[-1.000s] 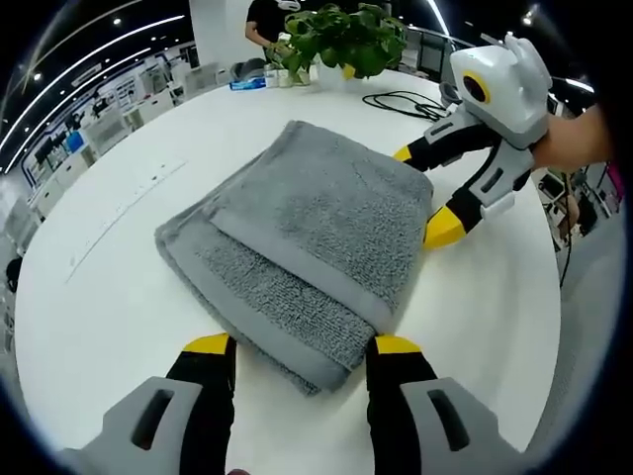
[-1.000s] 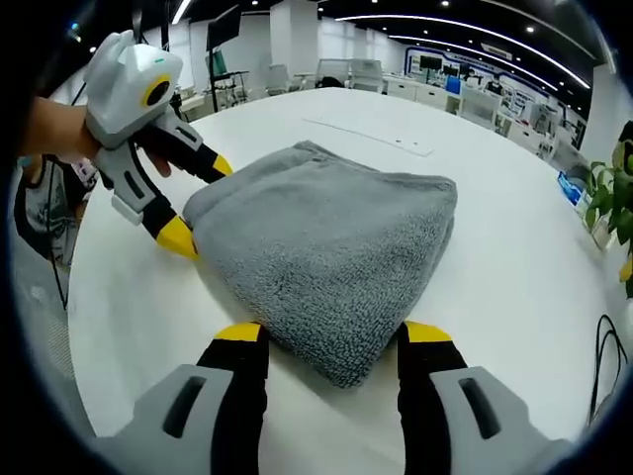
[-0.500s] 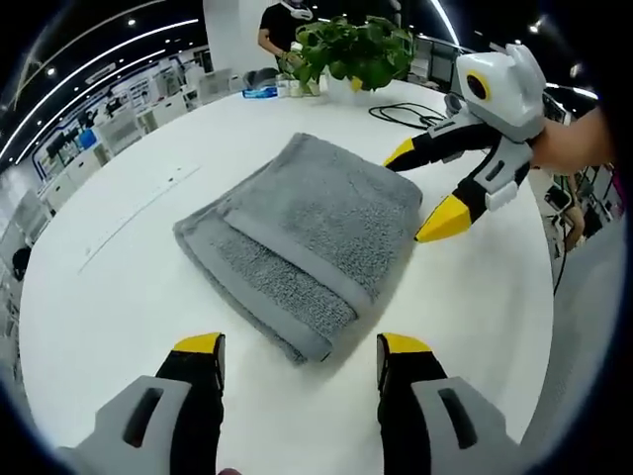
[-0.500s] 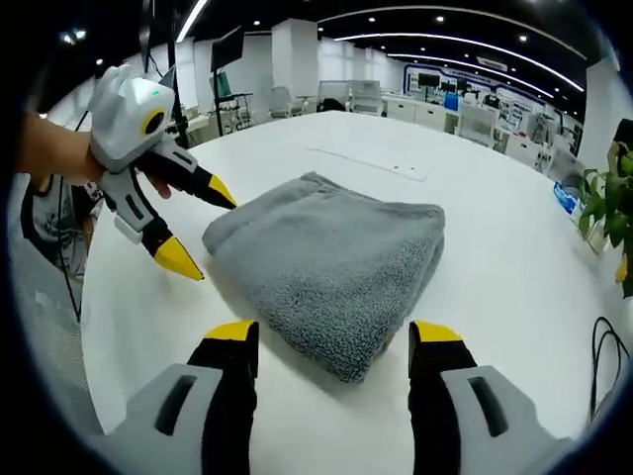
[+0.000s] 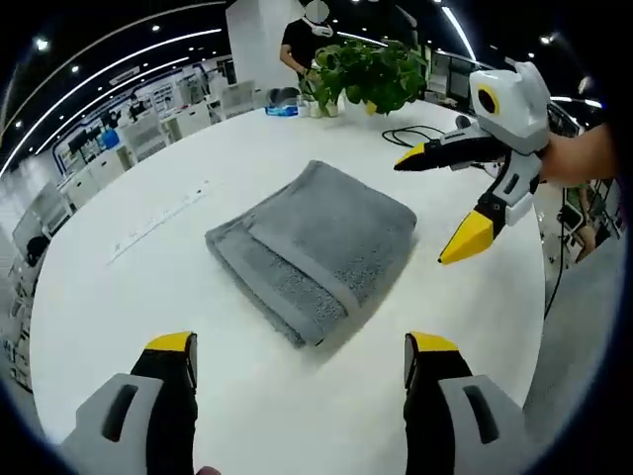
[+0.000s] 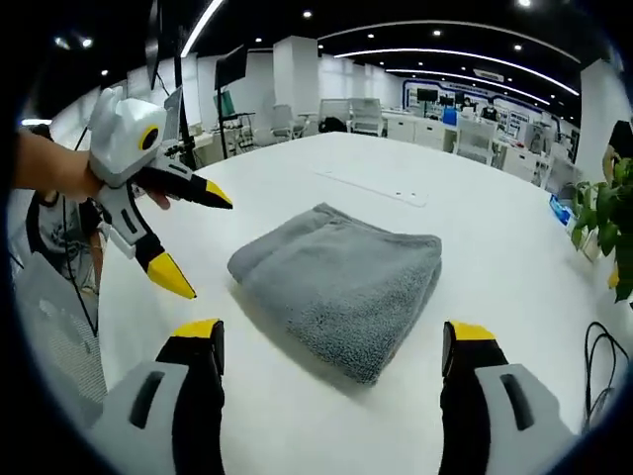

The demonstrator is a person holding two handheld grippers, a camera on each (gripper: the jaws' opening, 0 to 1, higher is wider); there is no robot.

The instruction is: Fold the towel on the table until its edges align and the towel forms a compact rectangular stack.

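Since the towel (image 5: 315, 247) lies folded mid-worktop (image 5: 148, 287) w/ one edge stepped, I hold left claw (image 5: 302, 351) and right claw (image 6: 331, 341) wide open, empty, off it; next I'd just nudge edges flush.

Left gripper (image 5: 301, 348) and right gripper (image 6: 334, 338): jaws wide apart, hand-held

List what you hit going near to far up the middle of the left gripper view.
Left gripper, jaws open → bare white table → folded grey towel → potted plant → person standing beyond the table.
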